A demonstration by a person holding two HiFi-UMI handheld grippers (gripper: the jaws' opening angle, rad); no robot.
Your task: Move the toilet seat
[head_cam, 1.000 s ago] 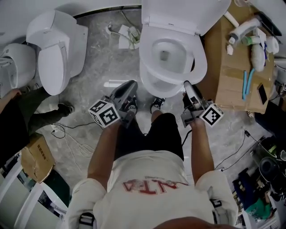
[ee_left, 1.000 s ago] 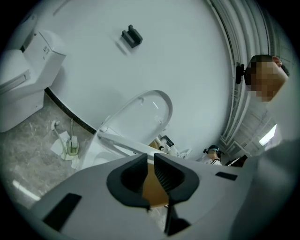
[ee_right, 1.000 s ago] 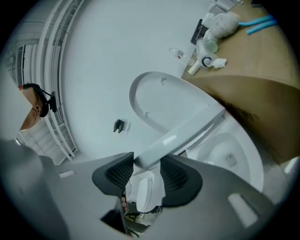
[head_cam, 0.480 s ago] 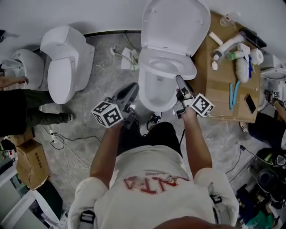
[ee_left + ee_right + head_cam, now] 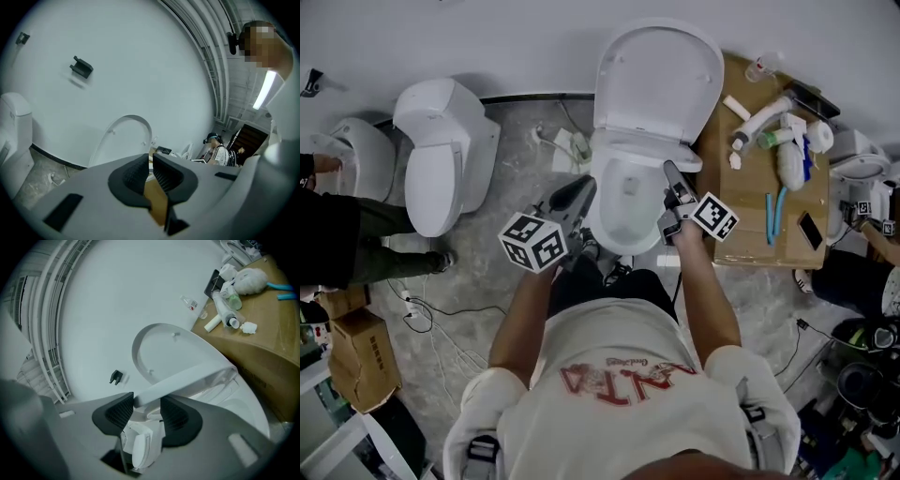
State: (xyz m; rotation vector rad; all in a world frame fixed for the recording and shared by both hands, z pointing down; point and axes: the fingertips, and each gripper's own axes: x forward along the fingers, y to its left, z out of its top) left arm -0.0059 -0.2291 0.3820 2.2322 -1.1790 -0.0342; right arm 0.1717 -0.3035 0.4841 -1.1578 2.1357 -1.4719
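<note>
A white toilet stands in the middle of the head view, its lid [image 5: 656, 80] leaning back on the wall. The toilet seat [image 5: 637, 145] is tilted up off the bowl [image 5: 623, 225]. My right gripper [image 5: 670, 175] is shut on the seat's right rim. In the right gripper view the rim [image 5: 187, 376] runs between the pads of that gripper [image 5: 146, 404], with the lid [image 5: 164, 350] behind it. My left gripper [image 5: 579, 190] hovers left of the bowl, touching nothing. Its jaws [image 5: 151, 161] are closing to a narrow gap with nothing between them.
Two more white toilets [image 5: 445, 155] [image 5: 352, 155] stand at the left, beside a person in dark clothes [image 5: 337, 234]. A cardboard box [image 5: 769, 234] right of the toilet carries bottles, a brush and a phone. Cables [image 5: 441, 309] lie on the floor.
The seat lay flat on the bowl before and now stands tilted up. My right gripper has moved away from me with its rim. My left gripper has crept slightly forward.
</note>
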